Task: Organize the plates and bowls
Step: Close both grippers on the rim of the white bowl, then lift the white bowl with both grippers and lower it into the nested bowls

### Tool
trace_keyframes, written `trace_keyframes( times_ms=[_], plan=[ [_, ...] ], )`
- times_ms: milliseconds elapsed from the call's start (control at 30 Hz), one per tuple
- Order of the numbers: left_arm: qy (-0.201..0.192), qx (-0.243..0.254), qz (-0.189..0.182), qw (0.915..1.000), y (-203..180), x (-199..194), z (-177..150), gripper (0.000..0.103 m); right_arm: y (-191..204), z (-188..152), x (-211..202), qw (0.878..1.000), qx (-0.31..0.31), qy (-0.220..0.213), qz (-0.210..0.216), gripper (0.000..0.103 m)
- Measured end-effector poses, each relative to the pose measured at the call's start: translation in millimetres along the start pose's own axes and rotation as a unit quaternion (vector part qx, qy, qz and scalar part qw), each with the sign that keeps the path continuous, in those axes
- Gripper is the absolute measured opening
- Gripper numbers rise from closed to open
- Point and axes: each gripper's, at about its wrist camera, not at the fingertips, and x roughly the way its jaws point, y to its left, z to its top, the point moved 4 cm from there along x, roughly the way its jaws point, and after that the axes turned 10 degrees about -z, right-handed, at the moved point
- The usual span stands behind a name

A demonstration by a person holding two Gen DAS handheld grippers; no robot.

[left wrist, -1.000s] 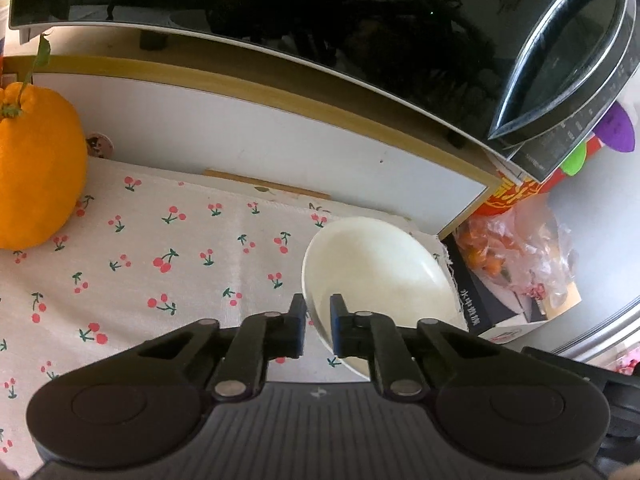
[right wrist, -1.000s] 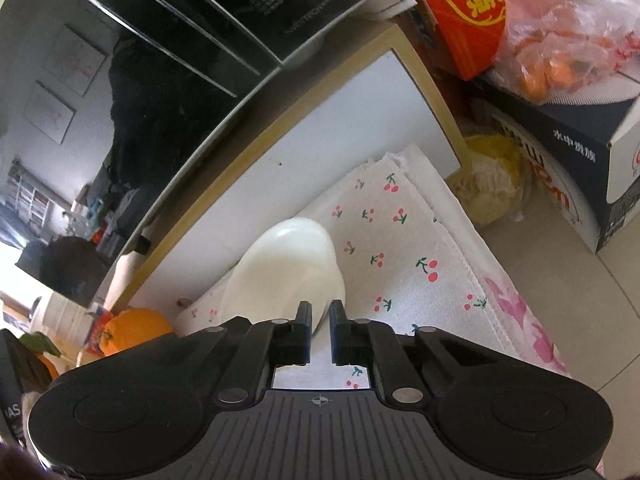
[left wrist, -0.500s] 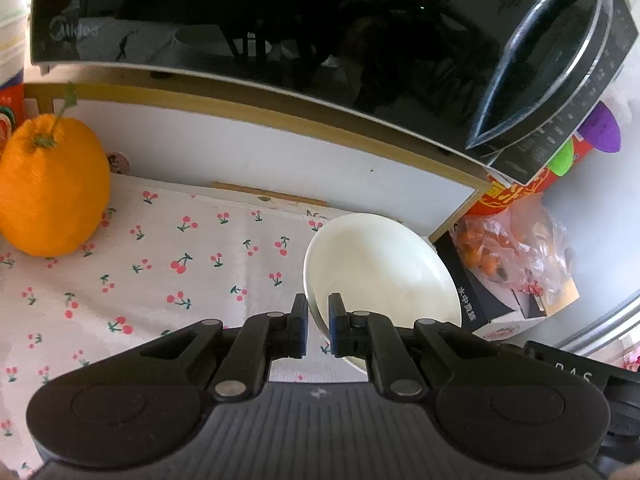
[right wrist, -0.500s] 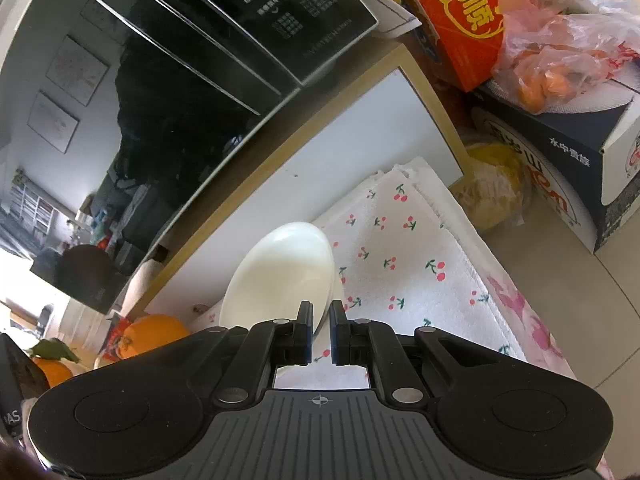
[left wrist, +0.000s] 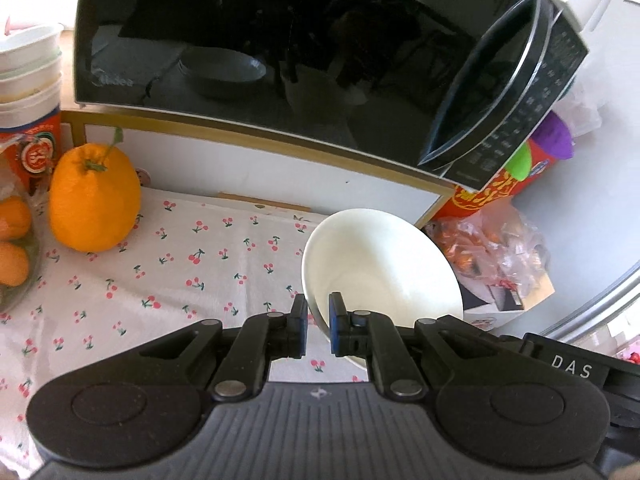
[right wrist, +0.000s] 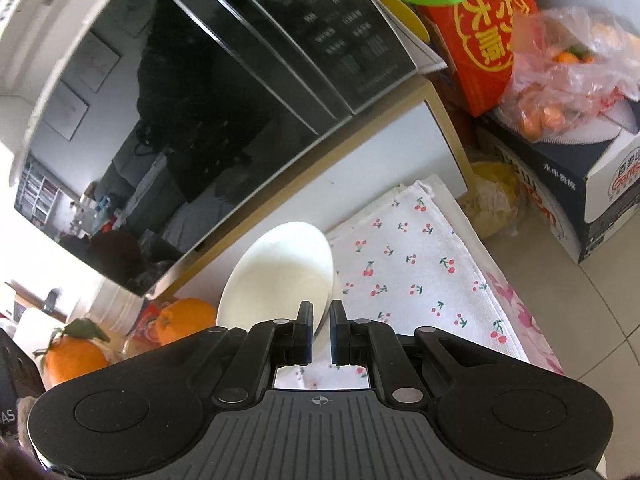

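A white bowl (left wrist: pixel 384 264) hangs above the cherry-print cloth (left wrist: pixel 168 280), held on two sides. My left gripper (left wrist: pixel 318 320) is shut on its near rim, seen from the inside of the bowl. In the right wrist view the same white bowl (right wrist: pixel 276 276) shows edge-on and tilted, with my right gripper (right wrist: pixel 321 330) shut on its opposite rim. Both pairs of blue pads pinch the thin rim. A second bowl shows only as a reflection in the microwave door.
A black microwave (left wrist: pixel 280 60) stands on a white shelf behind the cloth. A large orange fruit (left wrist: pixel 94 196) sits at the left beside stacked paper cups (left wrist: pixel 28 80). At the right are a red box (right wrist: pixel 488 32), a bag of oranges (right wrist: pixel 560 80) and a carton (right wrist: pixel 580 200).
Both grippers have risen with the bowl, lifting it off the cloth. The orange, the cups and more of the microwave have come into view as the cameras pulled back and up.
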Motion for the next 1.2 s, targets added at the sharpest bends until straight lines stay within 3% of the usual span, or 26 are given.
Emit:
trace_keyframes(
  times_ms=[433, 767, 967, 1200],
  plan=[
    [0.001, -0.006, -0.008, 1.0, -14.9, -53.8, -27.8, 0.01, 15.8, -22.4, -58.1, 1.0, -0.027, 0.0, -0.014, 0.009],
    [0.018, 0.004, -0.021, 0.9996, -21.5, -84.0, -76.8, 0.012, 2.8, -59.2, -89.0, 0.998, -0.033, 0.033, -0.028, 0.01],
    [0.019, -0.009, -0.057, 0.9981, -18.9, -96.2, -110.0, 0.012, -10.1, -86.8, -104.0, 0.997, -0.051, 0.044, -0.047, 0.01],
    [0.02, -0.014, -0.087, 0.996, -16.4, -100.0, -137.4, 0.012, -29.3, -111.0, -116.9, 0.997, -0.041, 0.046, -0.038, 0.01]
  ],
)
